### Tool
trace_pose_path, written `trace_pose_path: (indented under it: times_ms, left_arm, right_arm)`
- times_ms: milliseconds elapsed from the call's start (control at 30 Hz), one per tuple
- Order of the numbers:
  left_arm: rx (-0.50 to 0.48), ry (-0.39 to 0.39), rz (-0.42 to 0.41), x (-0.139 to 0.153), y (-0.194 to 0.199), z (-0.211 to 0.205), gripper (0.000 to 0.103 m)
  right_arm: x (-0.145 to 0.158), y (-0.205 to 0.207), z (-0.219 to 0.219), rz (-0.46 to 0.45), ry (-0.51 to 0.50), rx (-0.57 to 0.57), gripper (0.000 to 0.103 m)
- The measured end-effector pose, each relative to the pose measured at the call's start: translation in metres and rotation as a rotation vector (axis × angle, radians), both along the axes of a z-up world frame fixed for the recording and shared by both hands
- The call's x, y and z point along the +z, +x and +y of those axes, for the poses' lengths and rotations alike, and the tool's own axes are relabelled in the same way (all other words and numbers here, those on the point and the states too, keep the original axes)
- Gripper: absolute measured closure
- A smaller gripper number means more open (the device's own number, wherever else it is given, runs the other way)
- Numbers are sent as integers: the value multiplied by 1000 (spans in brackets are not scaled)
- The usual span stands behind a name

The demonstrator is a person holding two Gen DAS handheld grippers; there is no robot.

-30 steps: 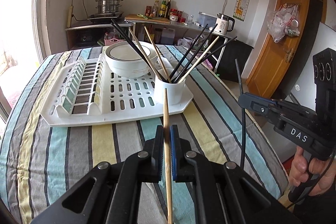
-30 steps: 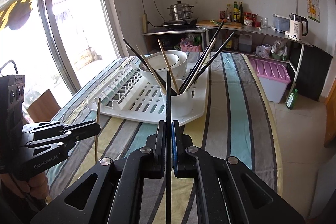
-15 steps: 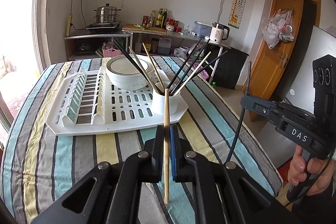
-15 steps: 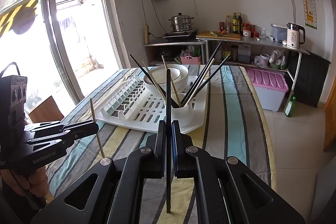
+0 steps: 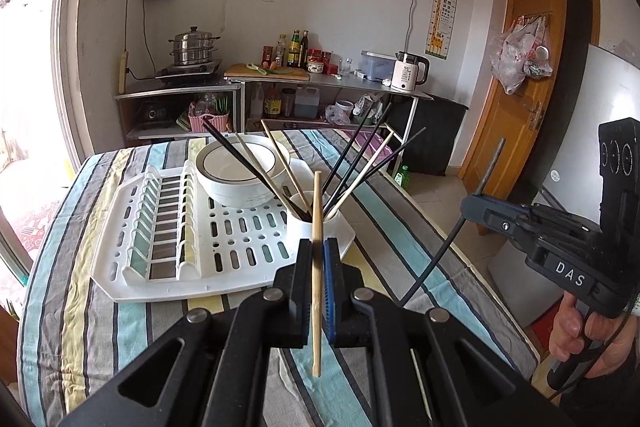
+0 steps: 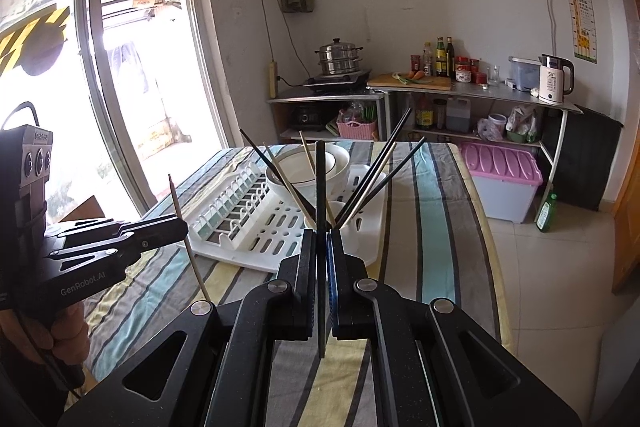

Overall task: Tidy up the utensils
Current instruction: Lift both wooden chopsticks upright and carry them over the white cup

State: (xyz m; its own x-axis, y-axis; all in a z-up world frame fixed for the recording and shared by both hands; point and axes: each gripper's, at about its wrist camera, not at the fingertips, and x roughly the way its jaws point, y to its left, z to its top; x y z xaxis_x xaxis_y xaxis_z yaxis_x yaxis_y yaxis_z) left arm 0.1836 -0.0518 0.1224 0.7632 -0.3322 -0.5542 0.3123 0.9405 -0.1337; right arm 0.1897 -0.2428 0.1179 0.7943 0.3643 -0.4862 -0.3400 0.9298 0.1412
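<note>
The left gripper (image 5: 316, 259) has its jaws clamped on a pale wooden chopstick (image 5: 317, 211), which stands nearly upright, its lower end hanging clear above the striped cloth-covered desk (image 5: 80, 307). The right gripper (image 6: 321, 251) has its jaws closed tight on a slim black chopstick (image 6: 320, 183), also upright and off the desk. Just beyond both, a small white round cup (image 5: 298, 227) sits at the near corner of a white slotted plastic dish rack (image 5: 240, 251), holding a fan of black and wooden chopsticks (image 5: 352, 163) that lean outward. Behind the cup, a white bowl with a dark rim line (image 5: 236, 171) rests on the rack
</note>
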Motion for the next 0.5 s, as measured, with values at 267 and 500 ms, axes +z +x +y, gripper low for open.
trace_pose_path:
  times_ms: [267, 500]
  left_arm:
    - [-10, -16, -35, 31, 37, -5, 97]
    - [-12, -39, -84, 58, 68, -11, 97]
  right_arm:
    - [24, 22, 2, -49, 11, -8, 98]
    - [43, 44, 6, -84, 28, -7, 98]
